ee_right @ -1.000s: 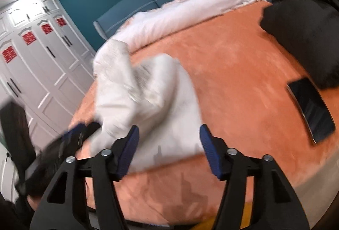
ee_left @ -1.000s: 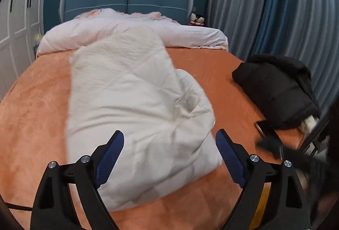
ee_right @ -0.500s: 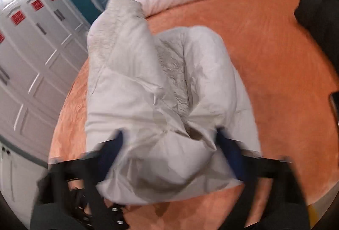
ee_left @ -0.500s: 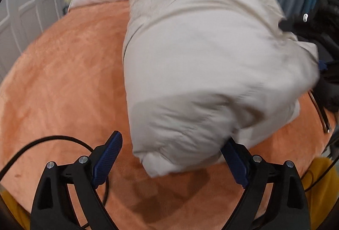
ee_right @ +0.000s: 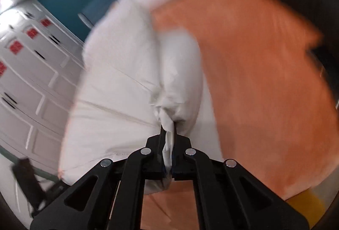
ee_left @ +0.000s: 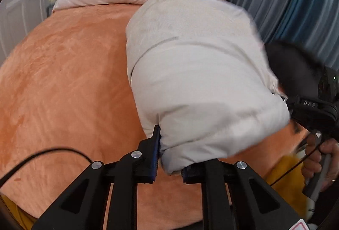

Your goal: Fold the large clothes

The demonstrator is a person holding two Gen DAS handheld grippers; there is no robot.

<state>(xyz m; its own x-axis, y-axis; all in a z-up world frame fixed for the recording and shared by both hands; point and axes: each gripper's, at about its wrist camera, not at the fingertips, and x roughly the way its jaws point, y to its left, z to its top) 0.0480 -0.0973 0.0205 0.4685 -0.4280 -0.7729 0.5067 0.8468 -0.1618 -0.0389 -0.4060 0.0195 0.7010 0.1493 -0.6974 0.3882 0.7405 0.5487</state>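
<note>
The padded white coat (ee_left: pixel 201 73) lay lengthwise on the orange plush bed (ee_left: pixel 63 73), puffy, soft and probably light yet bulky. The left gripper (ee_left: pixel 169 158) pinched its near hem corner between nearly closed jaws; the right gripper (ee_right: pixel 168 145) clamped a bunched fold. Hems looked the surest grip.

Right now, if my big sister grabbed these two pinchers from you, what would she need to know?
Left gripper: shut on the near hem of the white padded coat.
Right gripper: shut on a bunched bit of the same coat's near edge.
The coat lies lengthwise on the orange bedspread, near end raised by both grips. A black jacket sits to the right.
Done: both near corners gripped.
Left: probably carry the near end over toward the headboard, lay it down, smooth it.
</note>
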